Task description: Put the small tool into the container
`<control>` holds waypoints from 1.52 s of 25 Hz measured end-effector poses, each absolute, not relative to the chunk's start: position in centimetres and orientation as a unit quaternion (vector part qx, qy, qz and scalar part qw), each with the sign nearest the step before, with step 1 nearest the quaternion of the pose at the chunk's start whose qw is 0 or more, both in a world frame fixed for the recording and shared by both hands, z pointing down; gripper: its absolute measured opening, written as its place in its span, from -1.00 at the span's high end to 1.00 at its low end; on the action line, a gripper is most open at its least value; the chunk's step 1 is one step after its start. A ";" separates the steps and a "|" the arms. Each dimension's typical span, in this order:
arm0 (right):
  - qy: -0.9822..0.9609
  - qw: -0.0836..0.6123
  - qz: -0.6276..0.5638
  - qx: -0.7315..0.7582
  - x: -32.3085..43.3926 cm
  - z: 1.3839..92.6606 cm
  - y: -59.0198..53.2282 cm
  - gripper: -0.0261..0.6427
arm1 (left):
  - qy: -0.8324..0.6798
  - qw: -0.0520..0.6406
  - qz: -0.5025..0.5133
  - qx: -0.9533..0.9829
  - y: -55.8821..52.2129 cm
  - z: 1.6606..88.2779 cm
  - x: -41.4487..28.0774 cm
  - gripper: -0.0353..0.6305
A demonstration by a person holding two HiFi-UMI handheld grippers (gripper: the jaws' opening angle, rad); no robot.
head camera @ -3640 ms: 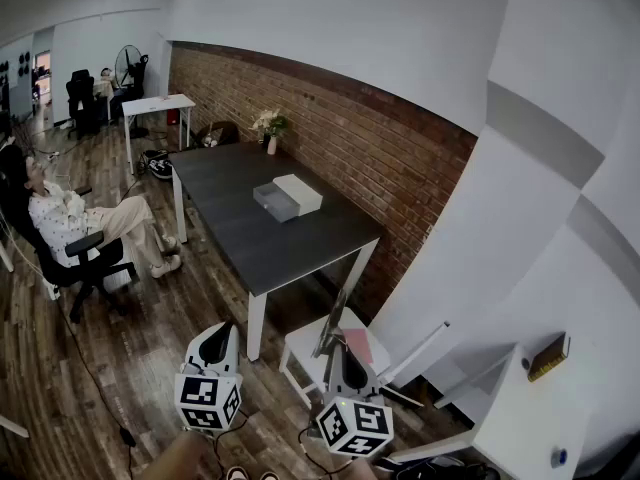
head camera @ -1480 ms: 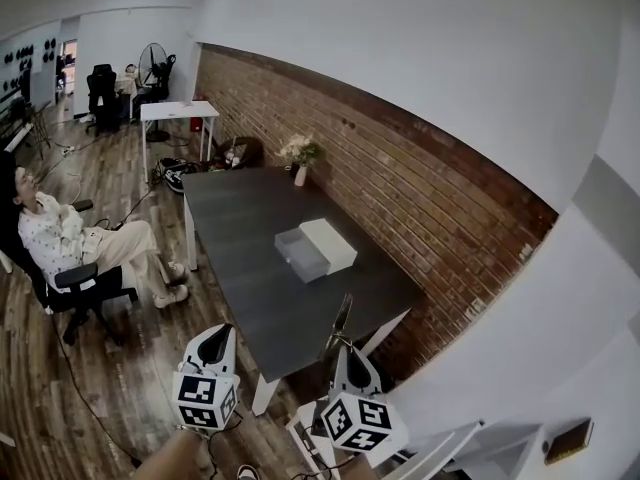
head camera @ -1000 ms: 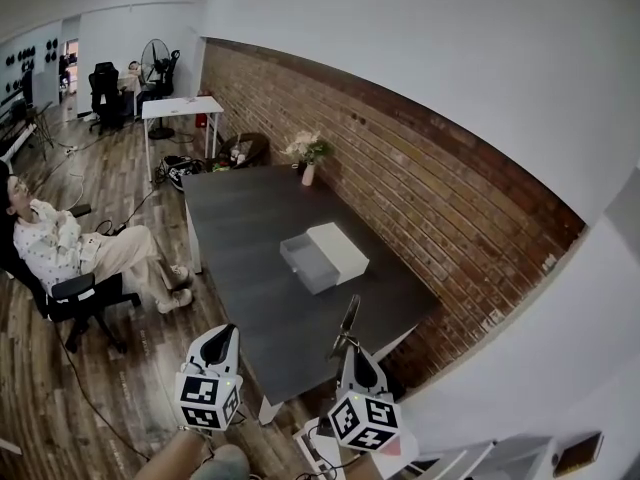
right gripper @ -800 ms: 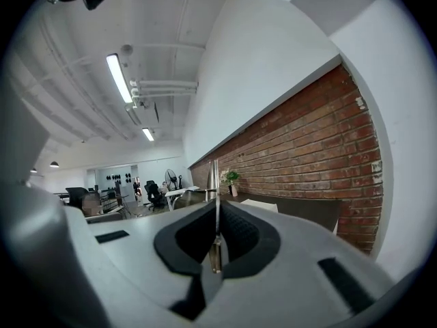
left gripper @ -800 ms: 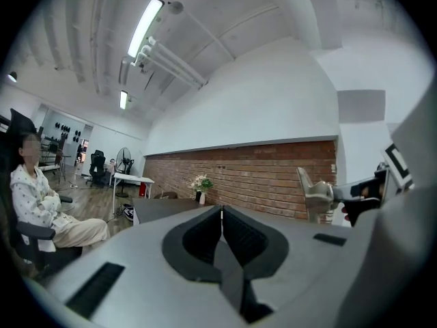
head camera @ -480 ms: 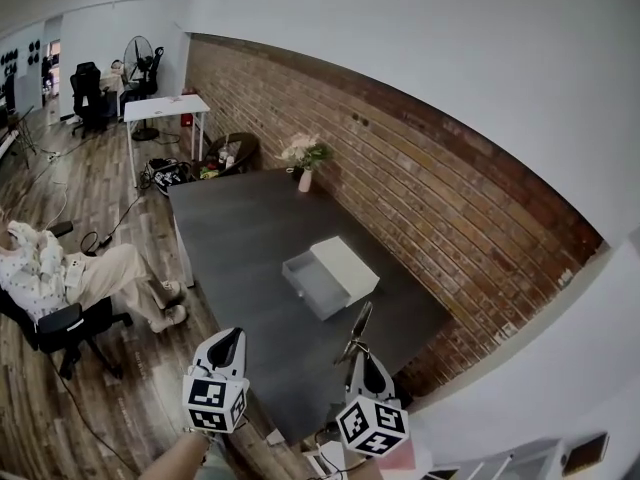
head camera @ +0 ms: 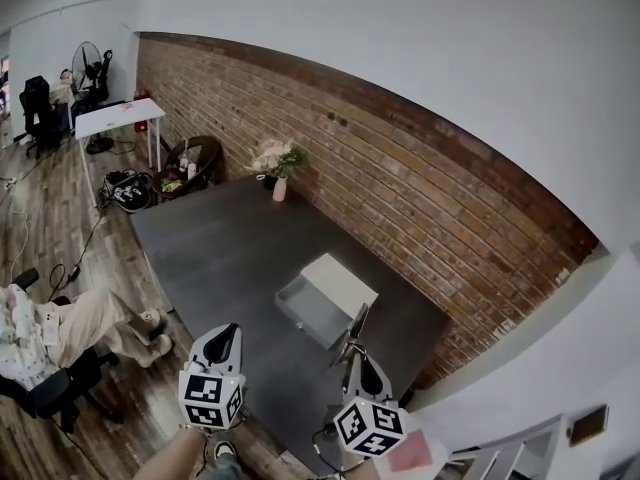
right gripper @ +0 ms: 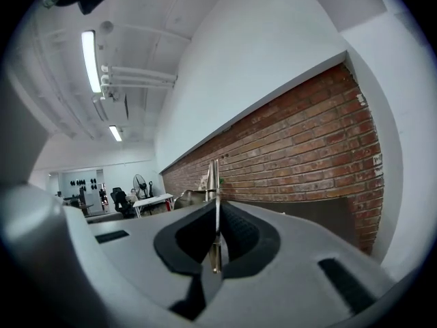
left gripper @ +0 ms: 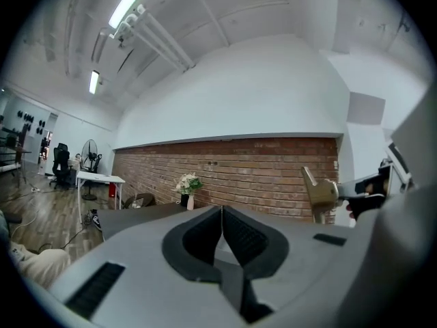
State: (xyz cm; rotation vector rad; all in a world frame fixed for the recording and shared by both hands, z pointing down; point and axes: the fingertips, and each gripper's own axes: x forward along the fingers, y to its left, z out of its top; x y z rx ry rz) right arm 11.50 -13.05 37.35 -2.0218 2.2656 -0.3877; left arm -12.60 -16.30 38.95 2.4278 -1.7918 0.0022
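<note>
Both grippers have travelled in over the near edge of the dark grey rectangular table [head camera: 220, 258] since the previous frame half a second ago. The white rectangular box [head camera: 342, 283] now lies closer to them, and the seated person [head camera: 60, 328] has slid out to the 9 o'clock edge of the head view.

The right gripper [head camera: 356, 354] is clenched on a thin silvery metal tool [head camera: 354, 326]. The tool stands edge-on between its pads and juts out past the fingertips towards 12 o'clock. The tool's tip is just beside the box, at the box's 5 o'clock corner, and whether it touches cannot be told.

The left gripper [head camera: 227, 331] is well apart at the right gripper's 9 o'clock, squeezed closed pad against pad.

A pale grey drawer [head camera: 308, 313] is pulled out of the box towards 8 o'clock, open-topped and showing its bare grey floor.

At 11 o'clock from the box, at the far end of the table, a small white vase [head camera: 280, 190] holds white flowers [head camera: 272, 158] with green leaves. It stands near the red brick wall [head camera: 420, 188] that runs along the table's far side.

Wooden floor [head camera: 40, 228] fills the room to the left.
</note>
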 end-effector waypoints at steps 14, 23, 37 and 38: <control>0.676 0.027 -0.135 -0.724 9.6 39.1 -18.2 0.90 | -0.529 0.080 0.000 0.845 -27.7 40.2 -14.1 0.87; 0.666 0.031 -0.152 -0.730 11.3 40.7 -20.9 0.90 | -0.531 0.077 0.010 0.844 -30.3 40.9 -13.6 0.87; 0.671 -0.014 -0.163 -0.723 11.9 43.7 -23.7 0.90 | -0.535 0.109 0.038 0.837 -31.6 45.3 -13.2 0.87; 0.673 -0.020 -0.162 -0.722 12.0 43.9 -24.0 0.90 | -0.536 0.111 0.040 0.836 -31.7 45.6 -13.3 0.87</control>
